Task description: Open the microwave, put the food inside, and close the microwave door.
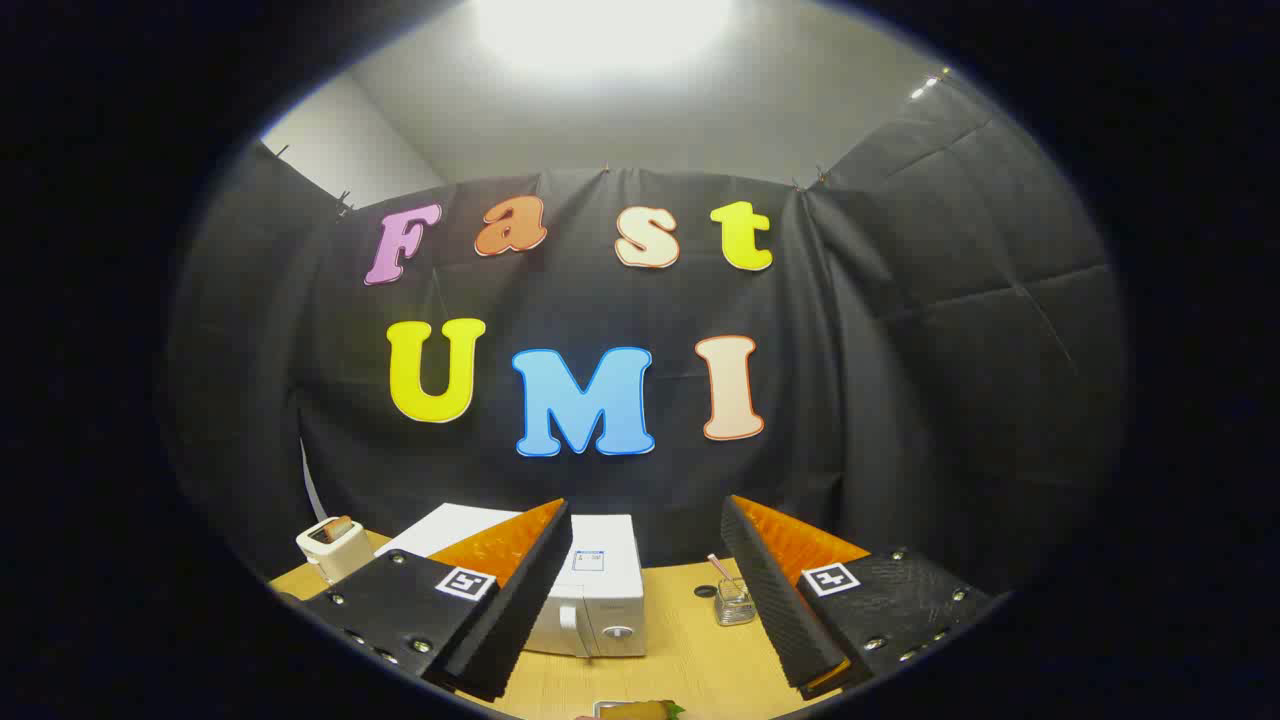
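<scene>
The white box-shaped microwave (598, 600) stood on the pale wooden table (690, 650), beyond the gripper (646, 520) and a little left of the gap between its fingers. Its front face, with a vertical handle and a round knob at the right side of that face, was turned toward the near edge of the table, and its long axis ran left to right. The door was closed. A small sticker sat on the top panel; its print was too small to make out.

The gripper was released, its two fingers spread wide apart with nothing between them, raised above the table. The left finger (520, 590) covered the left part of the microwave, so the door's full width could not be seen.

At the far left of the table stood a small cream-white toaster (335, 548) with a brownish slice in its slot, well apart from the microwave. To the right of the microwave, just beside the right finger, stood a small clear glass jar (734, 601) with a thin pink stick leaning out of it.

At the near edge, between the fingers, a plate of yellowish food with a bit of green (640, 709) was cut off, so its shape was hard to tell.
</scene>
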Available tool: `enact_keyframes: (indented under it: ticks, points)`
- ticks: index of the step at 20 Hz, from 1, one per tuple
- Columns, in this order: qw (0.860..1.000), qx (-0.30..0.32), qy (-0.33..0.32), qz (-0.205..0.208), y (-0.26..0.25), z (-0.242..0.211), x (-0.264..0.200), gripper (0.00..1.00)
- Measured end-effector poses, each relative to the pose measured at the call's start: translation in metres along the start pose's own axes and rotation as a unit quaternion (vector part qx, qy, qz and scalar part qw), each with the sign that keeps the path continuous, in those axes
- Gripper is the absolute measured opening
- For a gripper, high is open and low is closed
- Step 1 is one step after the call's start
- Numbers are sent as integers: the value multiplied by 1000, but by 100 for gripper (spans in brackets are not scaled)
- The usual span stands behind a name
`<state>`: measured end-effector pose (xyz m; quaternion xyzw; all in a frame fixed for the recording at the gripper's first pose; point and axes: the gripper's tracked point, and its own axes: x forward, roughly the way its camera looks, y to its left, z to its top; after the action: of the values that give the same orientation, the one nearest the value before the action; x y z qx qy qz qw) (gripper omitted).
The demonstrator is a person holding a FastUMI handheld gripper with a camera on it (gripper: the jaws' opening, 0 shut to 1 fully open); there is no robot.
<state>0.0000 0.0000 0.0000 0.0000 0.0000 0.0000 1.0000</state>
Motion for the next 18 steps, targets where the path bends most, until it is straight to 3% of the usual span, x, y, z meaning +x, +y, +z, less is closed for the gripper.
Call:
enact_keyframes:
  ticks: [18]
  points:
    - [1000,-13,6,20,27,-10,22,96]
